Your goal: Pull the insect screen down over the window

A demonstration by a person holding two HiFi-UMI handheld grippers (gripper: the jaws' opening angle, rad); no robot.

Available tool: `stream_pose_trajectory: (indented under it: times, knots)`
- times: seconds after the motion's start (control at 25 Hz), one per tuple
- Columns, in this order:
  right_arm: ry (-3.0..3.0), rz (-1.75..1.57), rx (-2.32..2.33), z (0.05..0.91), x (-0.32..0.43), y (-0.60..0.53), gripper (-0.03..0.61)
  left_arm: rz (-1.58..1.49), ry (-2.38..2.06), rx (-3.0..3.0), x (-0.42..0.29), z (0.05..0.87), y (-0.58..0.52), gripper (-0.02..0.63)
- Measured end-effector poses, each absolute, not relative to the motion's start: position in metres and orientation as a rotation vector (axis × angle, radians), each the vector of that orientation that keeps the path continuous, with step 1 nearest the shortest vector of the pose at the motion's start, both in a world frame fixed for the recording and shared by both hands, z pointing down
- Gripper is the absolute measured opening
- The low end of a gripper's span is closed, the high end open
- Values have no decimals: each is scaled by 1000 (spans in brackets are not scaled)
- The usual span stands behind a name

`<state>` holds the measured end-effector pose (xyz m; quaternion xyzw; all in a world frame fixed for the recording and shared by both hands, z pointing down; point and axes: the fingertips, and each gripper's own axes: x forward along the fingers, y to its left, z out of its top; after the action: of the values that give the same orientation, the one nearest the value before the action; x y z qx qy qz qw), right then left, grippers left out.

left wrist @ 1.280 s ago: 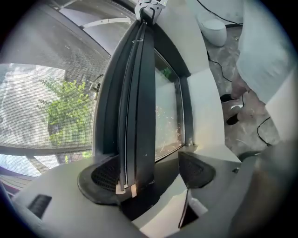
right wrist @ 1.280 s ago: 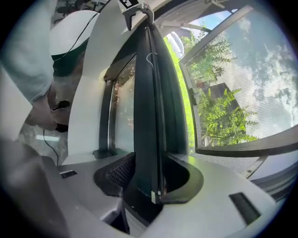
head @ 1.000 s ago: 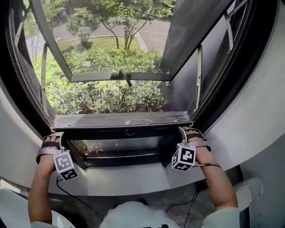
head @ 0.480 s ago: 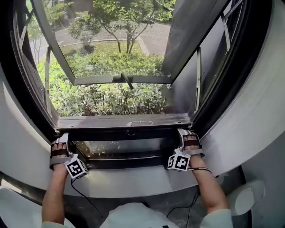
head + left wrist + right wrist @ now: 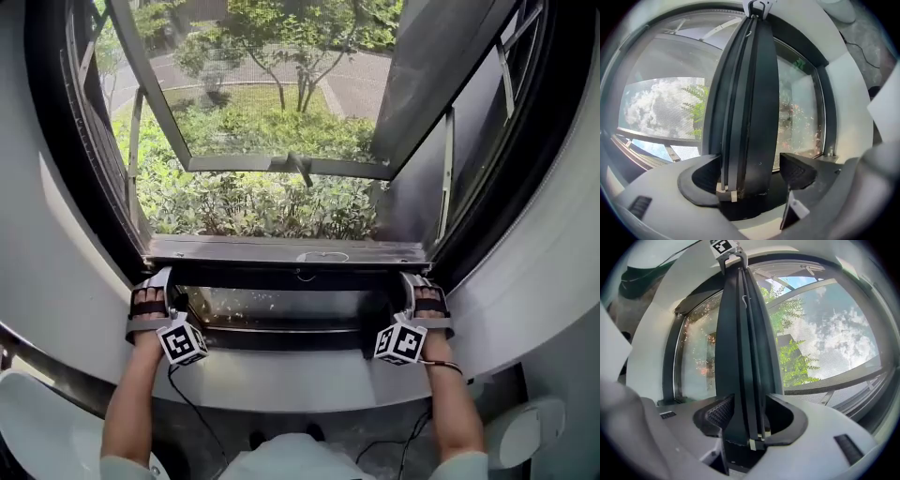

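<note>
Head view: L gripper (image 5: 156, 279) and R gripper (image 5: 418, 281) sit at opposite ends of the screen rail (image 5: 244, 251), one hand on each, forearms coming up from below.
Screen rail: level across the opening, approx at the bottom of it, directly above the lower pane (image 5: 281, 305). Small cord loop lies on its top near the R end.
Mesh: seen in both gripper views as a fine grid over sky and trees above the rail (image 5: 661, 108).
L gripper state: rail runs between the jaws. One pad (image 5: 705, 176) is up against it, other pad (image 5: 799, 171) stands just off it w/ a thin gap. Not clamped.
R gripper state: jaws have just been opening, rail is between them. Ribbed pad (image 5: 721, 413) is against the rail face, opposite pad (image 5: 785, 420) looks slightly clear. Loose, not pinching.
Sash: outer sash (image 5: 281, 164) swung outward, handle at the middle of its bottom edge, bushes (image 5: 244, 202) and lawn beyond.
Lower pane: fixed glass below the rail, speckled w/ dirt, dark frame around it.
Sill: pale curved ledge (image 5: 281, 380) under the pane, both wrists over it.
Marker cubes: one per gripper, facing cam (image 5: 183, 342).
Cable: thin dark lead (image 5: 192, 403) hangs from the L gripper down past the sill.
</note>
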<state>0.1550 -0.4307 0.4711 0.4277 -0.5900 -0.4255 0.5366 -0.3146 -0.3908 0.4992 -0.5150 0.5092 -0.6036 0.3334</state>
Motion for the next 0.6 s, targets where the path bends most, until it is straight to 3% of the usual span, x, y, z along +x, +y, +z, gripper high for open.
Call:
stream_pose_trajectory:
  times: [0.2,0.28,0.4,0.48,0.6]
  knots:
    - [-1579,-952,1154,446,128,-402,192,-1304,1533,-1589,-292,478,-372,392]
    - [-1736,-862,1226,440,109,-387,190,-1144,1650,-1743,-282,472,-361,307]
    - [-1971,-704,1287,443,77,-362,112,-924,1797,-1954,-269,470,-345,58]
    - [-2085,-621,1298,449,54,-345,24,-806,1853,-2054,-262,471,-334,23]
    - [-2250,-474,1320,456,22,-326,8,-628,1928,-2218,-250,473,-317,14]
